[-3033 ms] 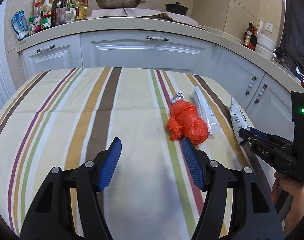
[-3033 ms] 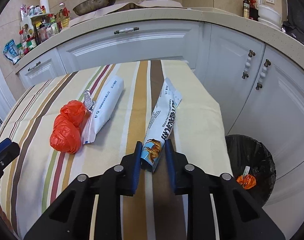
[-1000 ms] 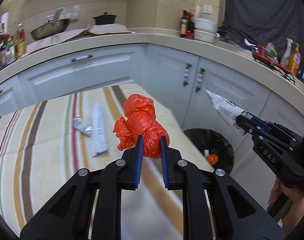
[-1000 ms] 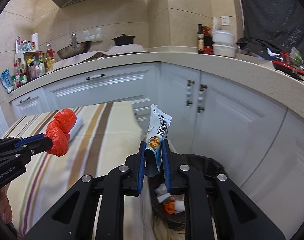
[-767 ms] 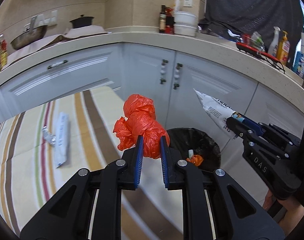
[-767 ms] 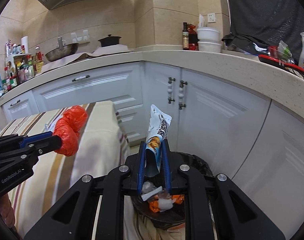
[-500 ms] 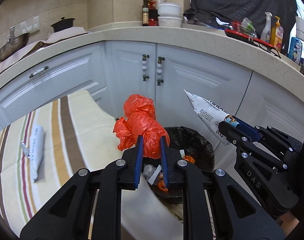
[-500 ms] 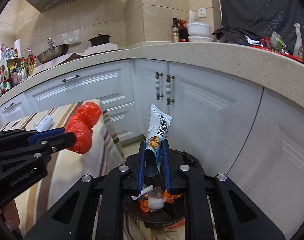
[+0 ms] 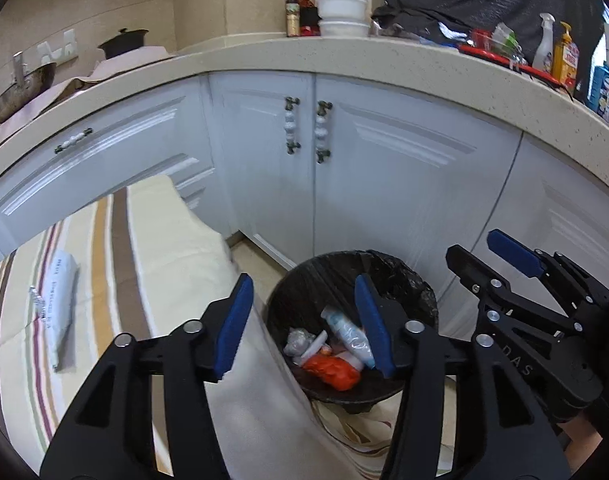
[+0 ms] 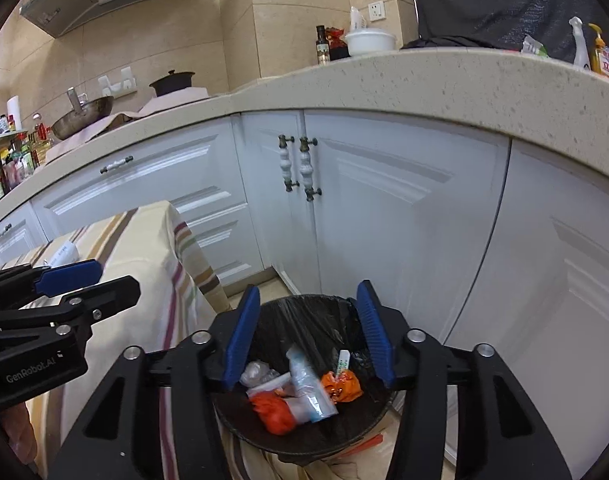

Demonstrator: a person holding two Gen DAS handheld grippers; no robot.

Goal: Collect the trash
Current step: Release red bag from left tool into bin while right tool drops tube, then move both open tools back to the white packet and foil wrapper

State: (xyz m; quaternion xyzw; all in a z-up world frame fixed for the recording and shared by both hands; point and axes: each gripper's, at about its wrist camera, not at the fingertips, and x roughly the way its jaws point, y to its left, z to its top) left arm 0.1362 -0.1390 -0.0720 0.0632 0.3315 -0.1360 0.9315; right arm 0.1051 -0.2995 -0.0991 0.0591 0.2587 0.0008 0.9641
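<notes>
Both sets of fingers opening, nothing between them — left gripper and right gripper poised above the bin, trash lying below the fingertips. White packet waiting on the bench, left of the left fingers. Risk — grippers close together, likely to knock on withdrawing.

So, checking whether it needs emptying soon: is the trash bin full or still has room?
Still has room. The trash bin holds only a low layer of wrappers and an orange bag at the bottom, black liner wall bare above.
</notes>
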